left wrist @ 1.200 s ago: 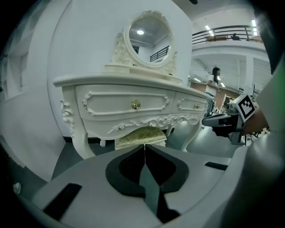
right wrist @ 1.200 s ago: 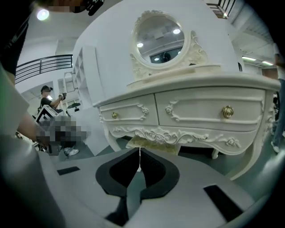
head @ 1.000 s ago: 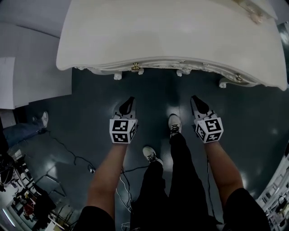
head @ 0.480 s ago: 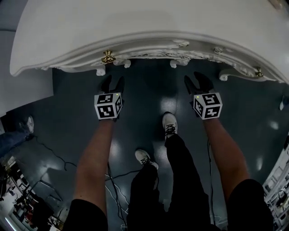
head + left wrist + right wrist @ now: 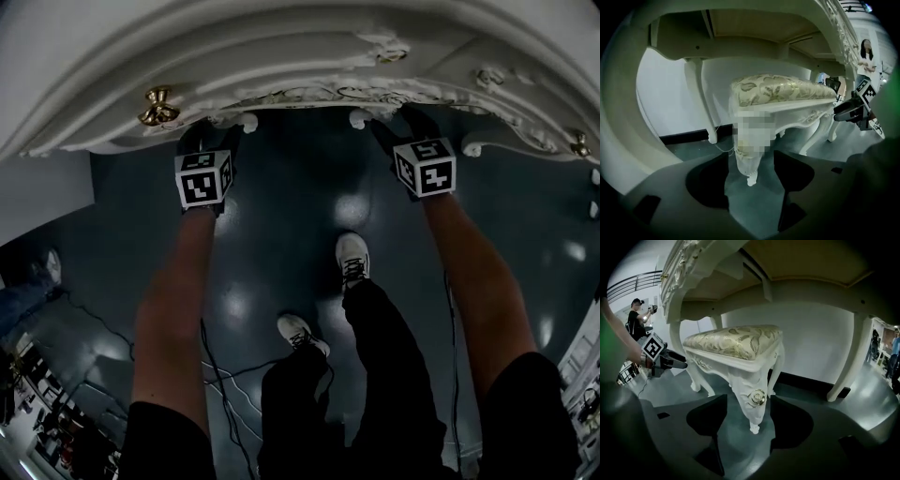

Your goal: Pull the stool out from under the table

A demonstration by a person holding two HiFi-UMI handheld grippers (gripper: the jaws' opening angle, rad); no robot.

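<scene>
Under the ornate white surface (image 5: 281, 56) stands the cushioned stool (image 5: 736, 341). Before it, the left hand-held gripper (image 5: 750, 183) and right hand-held gripper (image 5: 745, 425), whose jaws have just been opening wide, each frame one carved front leg (image 5: 752, 399) without touching it.

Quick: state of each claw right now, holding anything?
Left claw: open, just been opening; stool leg between its tips, not gripped.
Right claw: open, just been opening; another stool leg between its tips, not gripped.
</scene>
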